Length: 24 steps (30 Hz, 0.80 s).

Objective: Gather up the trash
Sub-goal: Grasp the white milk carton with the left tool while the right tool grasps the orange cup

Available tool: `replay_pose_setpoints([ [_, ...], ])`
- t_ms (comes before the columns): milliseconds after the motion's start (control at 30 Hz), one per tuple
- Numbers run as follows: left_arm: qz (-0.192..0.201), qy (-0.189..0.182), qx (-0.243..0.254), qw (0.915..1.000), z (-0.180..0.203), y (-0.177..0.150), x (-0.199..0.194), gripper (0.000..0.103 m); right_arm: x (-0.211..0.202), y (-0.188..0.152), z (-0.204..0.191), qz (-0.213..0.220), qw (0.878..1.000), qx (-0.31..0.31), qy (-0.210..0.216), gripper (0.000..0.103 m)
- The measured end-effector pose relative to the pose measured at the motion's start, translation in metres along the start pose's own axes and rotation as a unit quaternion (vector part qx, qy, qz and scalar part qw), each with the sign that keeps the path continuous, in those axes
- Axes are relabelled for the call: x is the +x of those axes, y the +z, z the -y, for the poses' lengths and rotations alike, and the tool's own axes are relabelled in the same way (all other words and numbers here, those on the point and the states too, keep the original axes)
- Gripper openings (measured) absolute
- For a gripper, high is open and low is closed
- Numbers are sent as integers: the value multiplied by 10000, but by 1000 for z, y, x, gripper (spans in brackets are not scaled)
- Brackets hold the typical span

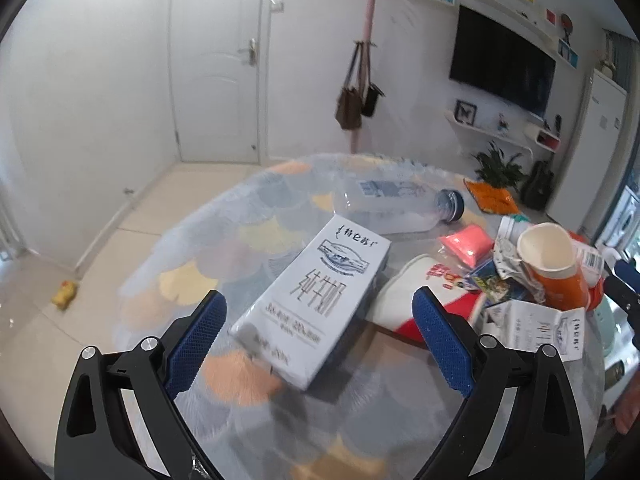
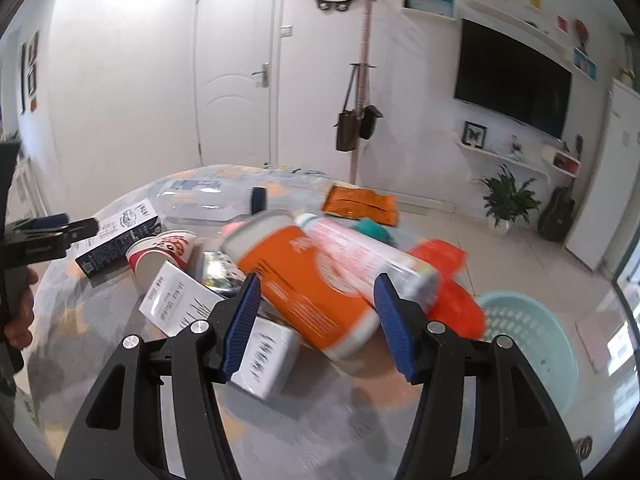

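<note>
Your left tool is released, its blue pads spread wide on either side of the white milk carton, which lies flat in the middle of the frame on the round tabletop; the pads sit apart from the carton's sides. Above the carton a clear plastic bottle lies on its side, dark cap toward the right. At the right of that view the trash is heaped: a red-and-white paper cup tipped over, an orange paper cup with its mouth open, and a second, crumpled milk carton.

Your right tool is also released, pads wide, with the orange paper cup lying tilted between them; motion blur hides whether either pad touches it. A pink-labelled bottle rests against the cup's upper side. Low at the right, past the tabletop's edge, a pale green basket stands on the floor.
</note>
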<state>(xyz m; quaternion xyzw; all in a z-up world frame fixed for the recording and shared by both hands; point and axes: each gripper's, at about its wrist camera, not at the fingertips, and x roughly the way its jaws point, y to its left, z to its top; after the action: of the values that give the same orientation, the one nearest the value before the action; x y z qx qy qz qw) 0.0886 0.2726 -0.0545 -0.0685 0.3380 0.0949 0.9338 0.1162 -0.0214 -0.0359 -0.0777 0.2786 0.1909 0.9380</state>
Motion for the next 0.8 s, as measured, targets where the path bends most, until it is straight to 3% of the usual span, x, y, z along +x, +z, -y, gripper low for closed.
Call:
replay_pose_setpoints([
  [233,-446,-49,407,9982,-7,6,36,92,37,3,-19,-290,9990,-323,-86,68],
  [367,-691,-109,489,9964,-6,6,53,90,54,2,-25,-471,9974,-498,-209,69],
  [500,-823,-320,449,9951,-3,5,64,80,64,2,-26,-541,9967,-534,-301,68],
  [600,-825,-445,370,9949,-1,7,64,62,70,4,-26,-568,9960,-567,-394,63],
  [800,-667,-535,103,9963,-4,1,44,56,58,12,-25,-407,9972,-594,-208,43],
])
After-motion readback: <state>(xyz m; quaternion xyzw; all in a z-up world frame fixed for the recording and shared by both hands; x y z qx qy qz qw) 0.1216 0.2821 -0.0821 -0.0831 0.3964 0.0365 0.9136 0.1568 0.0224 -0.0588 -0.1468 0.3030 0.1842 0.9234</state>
